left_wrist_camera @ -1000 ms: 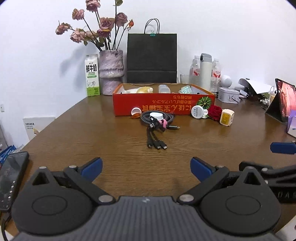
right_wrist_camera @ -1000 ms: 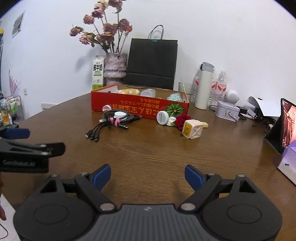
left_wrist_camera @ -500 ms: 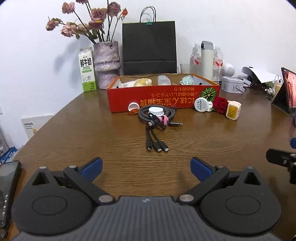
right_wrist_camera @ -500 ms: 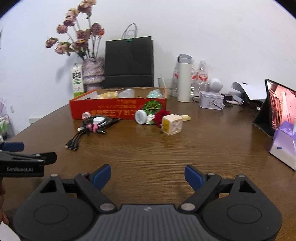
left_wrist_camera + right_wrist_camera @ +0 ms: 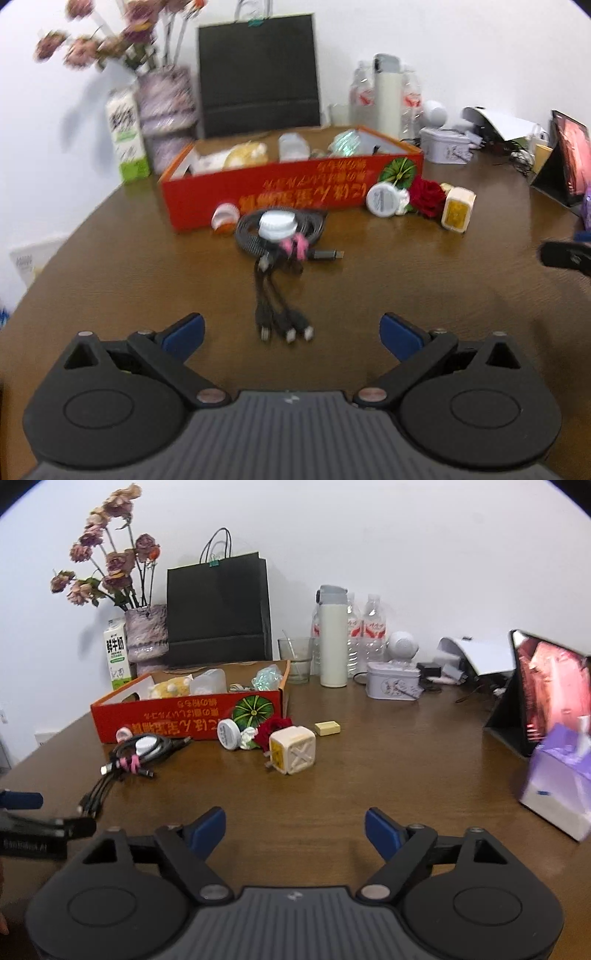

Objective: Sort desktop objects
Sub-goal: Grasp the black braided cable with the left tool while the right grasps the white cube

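A red cardboard box [image 5: 295, 184] [image 5: 184, 716] holding several small items stands on the brown table. In front of it lie a coiled black charging cable [image 5: 280, 236] [image 5: 144, 753] with a white round cap on it, a white round tin [image 5: 384, 201] [image 5: 229, 734], a red rose [image 5: 426, 195] [image 5: 273, 729], a cream cube plug adapter [image 5: 456, 214] [image 5: 293, 751] and a small yellow eraser [image 5: 327, 728]. My left gripper [image 5: 291, 332] is open and empty just short of the cable's plugs. My right gripper [image 5: 295, 827] is open and empty, short of the cube adapter.
Behind the box stand a flower vase [image 5: 146, 638], milk carton [image 5: 117, 657], black paper bag [image 5: 218, 609], glass, white flask [image 5: 332, 635], water bottles and a metal tin [image 5: 393, 681]. A tablet [image 5: 546, 686] and a purple tissue box [image 5: 557, 779] are at the right.
Both grippers have moved forward over the table toward the objects. The left one is now close to the cable; the right one has turned toward the cube adapter. Both stayed open.
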`<state>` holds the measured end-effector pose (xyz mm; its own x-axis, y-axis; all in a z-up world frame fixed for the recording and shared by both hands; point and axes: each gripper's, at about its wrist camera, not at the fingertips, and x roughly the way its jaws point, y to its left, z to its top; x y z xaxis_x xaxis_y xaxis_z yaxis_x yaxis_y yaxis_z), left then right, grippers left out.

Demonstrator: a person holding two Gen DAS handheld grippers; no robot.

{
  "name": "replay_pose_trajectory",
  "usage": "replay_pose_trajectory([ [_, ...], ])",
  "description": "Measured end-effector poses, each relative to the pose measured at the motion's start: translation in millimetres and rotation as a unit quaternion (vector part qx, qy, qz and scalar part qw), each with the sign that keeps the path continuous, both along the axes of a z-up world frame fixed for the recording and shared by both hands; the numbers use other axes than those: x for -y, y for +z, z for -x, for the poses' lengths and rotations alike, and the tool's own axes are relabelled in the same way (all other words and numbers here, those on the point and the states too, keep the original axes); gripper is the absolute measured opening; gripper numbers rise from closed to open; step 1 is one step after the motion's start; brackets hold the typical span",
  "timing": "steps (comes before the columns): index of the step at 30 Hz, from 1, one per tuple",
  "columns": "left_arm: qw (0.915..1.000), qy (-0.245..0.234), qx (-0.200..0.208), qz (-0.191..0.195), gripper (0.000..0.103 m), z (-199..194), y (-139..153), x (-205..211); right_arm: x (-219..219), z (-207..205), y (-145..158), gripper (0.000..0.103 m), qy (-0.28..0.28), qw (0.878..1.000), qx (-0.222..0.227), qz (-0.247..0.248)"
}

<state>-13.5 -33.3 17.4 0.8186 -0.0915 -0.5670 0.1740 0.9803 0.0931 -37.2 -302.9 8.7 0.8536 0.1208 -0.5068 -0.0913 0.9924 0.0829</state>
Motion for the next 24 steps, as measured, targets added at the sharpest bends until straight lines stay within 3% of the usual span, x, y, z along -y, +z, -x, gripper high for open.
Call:
replay_pose_trajectory([
  [5, 0.9995, 0.002, -0.017, 0.027, 0.103, -45, -1, -5, -8, -70, -7, 0.075, 0.017, 0.999, -0.027, 0.011],
  [11, 0.9964, 0.019, -0.023, 0.080, 0.101, -109, 9, -20, -16, -154, -24, 0.074, 0.023, 0.995, -0.096, 0.002],
  [13, 0.9967, 0.026, -0.015, 0.075, 0.095, -118, 11, -16, -19, -161, -30, 0.065, 0.020, 0.995, -0.098, -0.002],
  [15, 0.9983, -0.009, -0.012, 0.056, 0.094, -118, 11, -6, -24, -162, -32, 0.048, 0.014, 0.996, -0.085, 0.025],
  [18, 0.9958, -0.079, -0.021, 0.041, 0.093, -112, 6, 9, -21, -161, -33, 0.040, 0.019, 0.997, -0.077, 0.020],
  [20, 0.9942, -0.093, -0.052, 0.011, 0.083, -118, -3, 23, -19, -161, -32, 0.034, 0.021, 0.997, -0.077, 0.015],
  [22, 0.9963, -0.057, -0.063, -0.010, 0.068, -127, -12, 30, -20, -158, -32, 0.031, 0.023, 0.997, -0.072, 0.020],
  [23, 0.9971, -0.045, -0.062, -0.002, 0.058, -128, -12, 29, -22, -157, -32, 0.031, 0.024, 0.997, -0.069, 0.026],
  [24, 0.9972, -0.038, -0.063, 0.011, 0.037, -128, -10, 26, -26, -155, -33, 0.031, 0.027, 0.997, -0.064, 0.041],
])
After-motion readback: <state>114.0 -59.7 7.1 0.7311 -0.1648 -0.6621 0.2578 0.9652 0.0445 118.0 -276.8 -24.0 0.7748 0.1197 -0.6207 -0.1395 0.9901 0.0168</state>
